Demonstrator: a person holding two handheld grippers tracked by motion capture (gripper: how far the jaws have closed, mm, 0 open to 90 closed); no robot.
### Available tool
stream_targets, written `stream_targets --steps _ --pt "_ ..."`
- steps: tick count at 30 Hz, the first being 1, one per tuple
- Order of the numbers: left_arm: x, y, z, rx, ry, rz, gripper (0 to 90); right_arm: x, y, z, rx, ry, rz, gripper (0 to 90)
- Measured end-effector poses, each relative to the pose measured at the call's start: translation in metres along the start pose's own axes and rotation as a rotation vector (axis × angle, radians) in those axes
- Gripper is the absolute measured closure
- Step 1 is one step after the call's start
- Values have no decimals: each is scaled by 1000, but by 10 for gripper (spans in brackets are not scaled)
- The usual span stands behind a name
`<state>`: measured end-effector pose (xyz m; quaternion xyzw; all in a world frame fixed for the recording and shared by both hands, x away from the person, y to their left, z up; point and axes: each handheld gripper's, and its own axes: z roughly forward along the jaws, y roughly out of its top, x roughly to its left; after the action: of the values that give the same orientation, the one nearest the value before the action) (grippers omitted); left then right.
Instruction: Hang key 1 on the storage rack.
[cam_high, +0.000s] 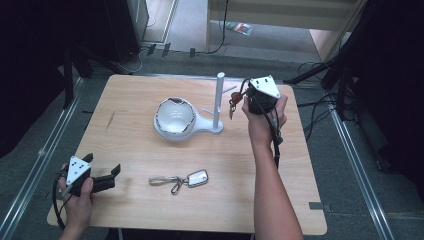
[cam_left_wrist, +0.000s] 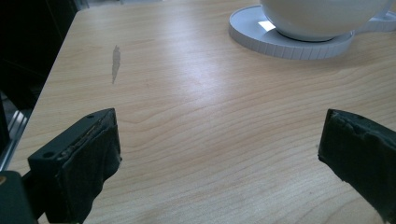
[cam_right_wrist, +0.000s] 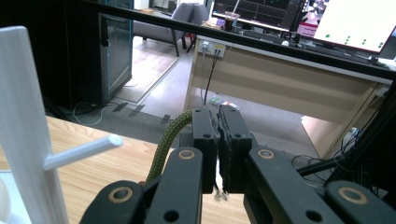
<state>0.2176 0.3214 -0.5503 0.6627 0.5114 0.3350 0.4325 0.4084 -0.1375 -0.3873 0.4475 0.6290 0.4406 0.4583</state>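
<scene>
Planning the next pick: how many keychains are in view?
2. One keychain lies on the table's near edge; the other keychain hangs from the right tool beside the white stand.

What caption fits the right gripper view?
Right gripper, fingers shut on a green cord, beside the white peg stand.

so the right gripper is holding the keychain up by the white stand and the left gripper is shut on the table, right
Not quite: the left gripper is open, its jaws wide apart over bare table in the left gripper view. The rest holds: the right gripper pinches the keychain beside the white stand.
</scene>
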Motion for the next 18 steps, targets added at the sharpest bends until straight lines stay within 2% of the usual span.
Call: stream_targets --steps 7,13,18 --pt "0 0 0 2 -1 3 0 14 3 2 5 -11 -44 879" --pt "0 0 0 3 -2 3 0 22 5 1 2 -17 -40 879" --pt "0 0 1 4 -4 2 0 29 7 -4 3 -21 -62 879"
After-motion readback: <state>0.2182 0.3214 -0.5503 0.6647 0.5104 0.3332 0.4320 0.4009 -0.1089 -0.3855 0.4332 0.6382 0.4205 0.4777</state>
